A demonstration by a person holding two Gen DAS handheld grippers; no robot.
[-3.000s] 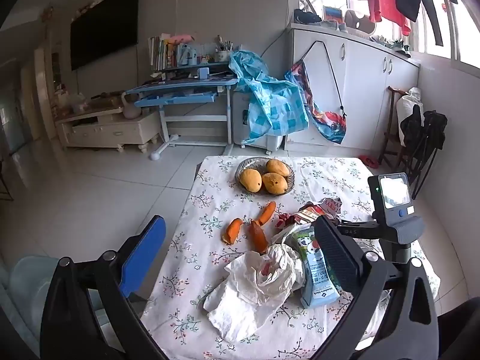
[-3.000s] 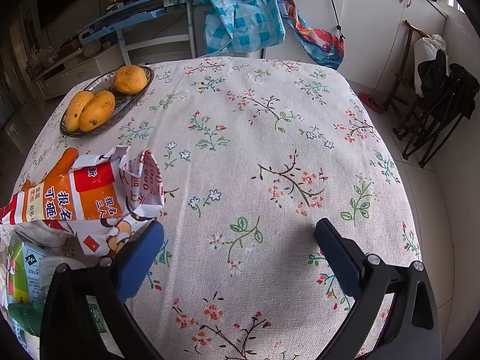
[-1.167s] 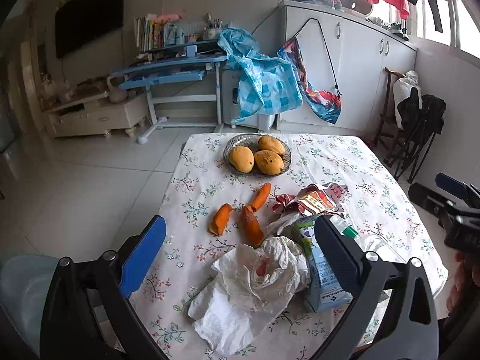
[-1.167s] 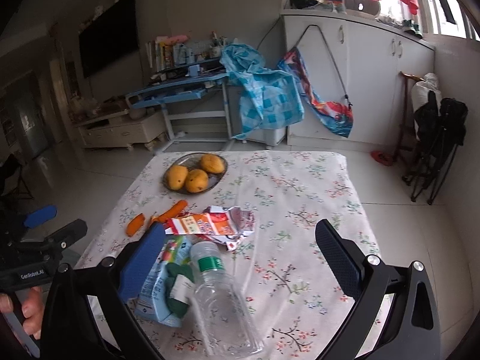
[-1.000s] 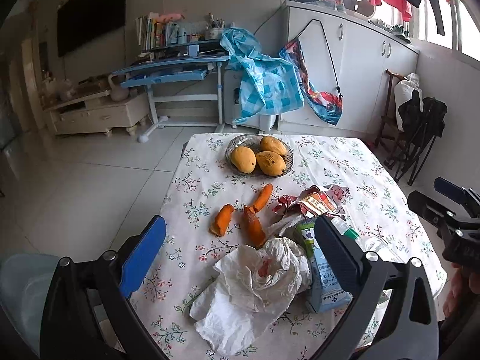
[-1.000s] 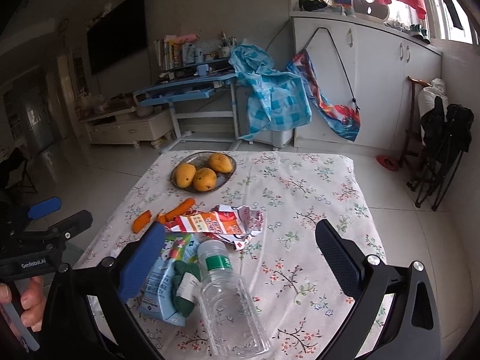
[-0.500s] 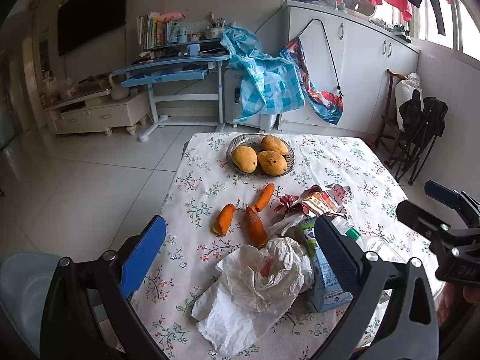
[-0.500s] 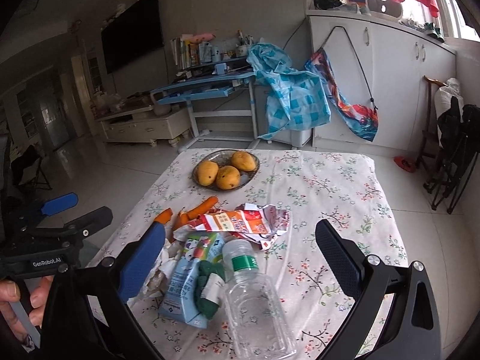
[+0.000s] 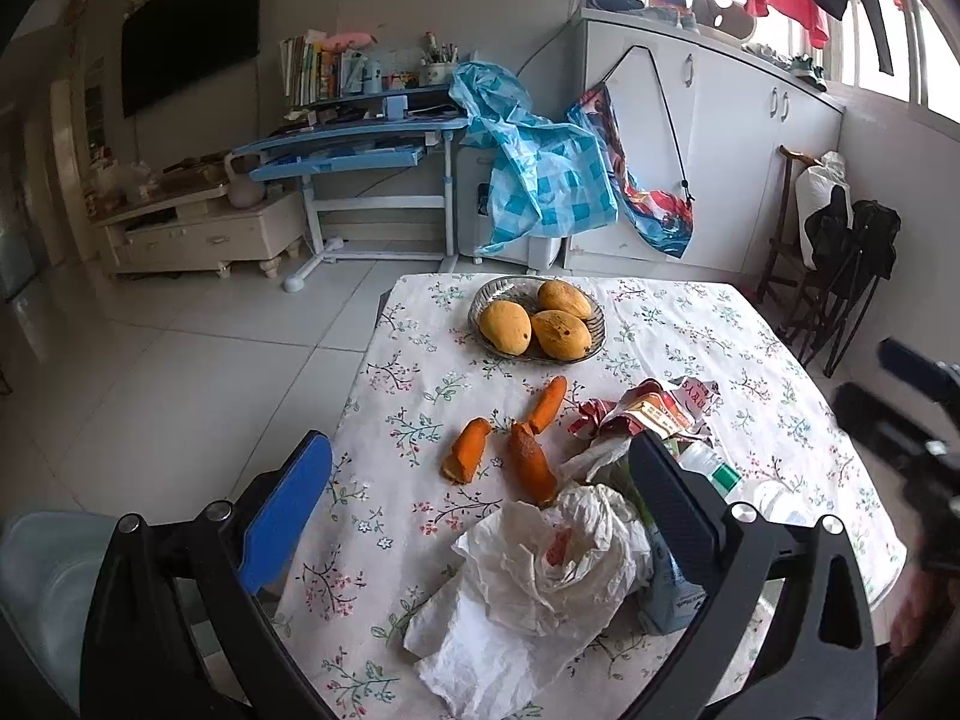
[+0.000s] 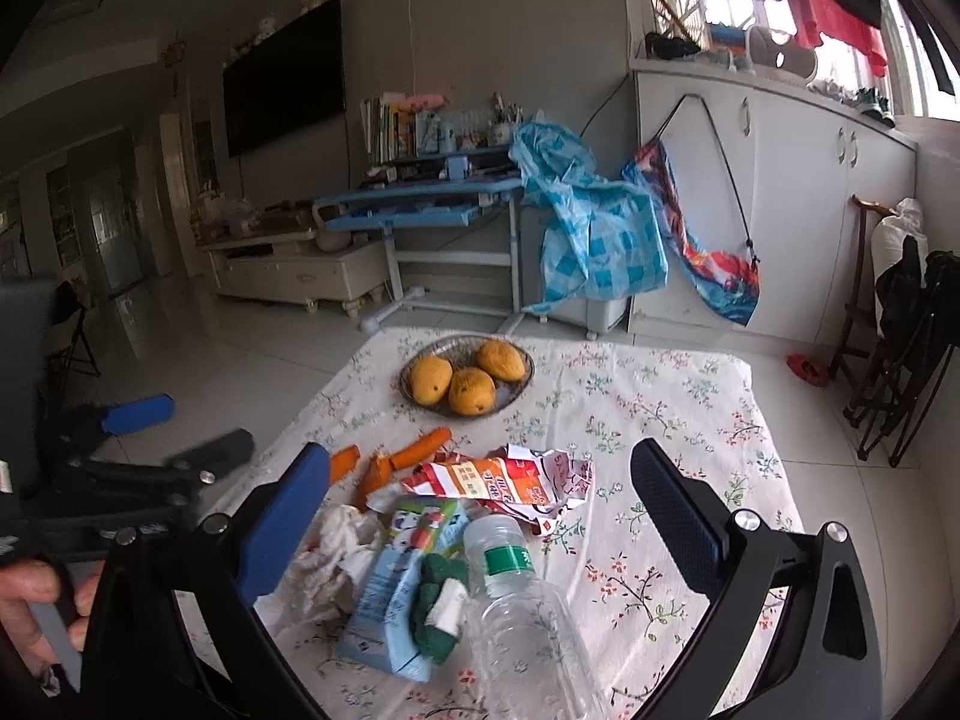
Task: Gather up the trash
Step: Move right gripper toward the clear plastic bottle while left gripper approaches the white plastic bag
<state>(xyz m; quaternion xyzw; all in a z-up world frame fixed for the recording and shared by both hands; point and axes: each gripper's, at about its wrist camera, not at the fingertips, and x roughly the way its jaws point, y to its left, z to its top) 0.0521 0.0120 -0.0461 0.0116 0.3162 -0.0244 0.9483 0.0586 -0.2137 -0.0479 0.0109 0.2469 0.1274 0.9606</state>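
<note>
Right wrist view: spread, empty right claw [image 10: 480,516] hovers just above the clear plastic bottle [image 10: 528,618] lying among table trash.

crumpled white tissue [image 9: 540,576], blue carton [image 10: 396,588], clear bottle [image 10: 528,624] lying down and perhaps a torn snack wrapper [image 10: 498,480] cluster together.

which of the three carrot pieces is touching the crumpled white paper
The largest carrot piece, in the middle of the group: its near end meets the crumpled white paper. The other two lie clear of it.

White floral tablecloth [image 9: 420,396], orange carrot bits [image 9: 528,468], yellow mangoes [image 9: 561,333], white tissue [image 9: 540,576].
</note>
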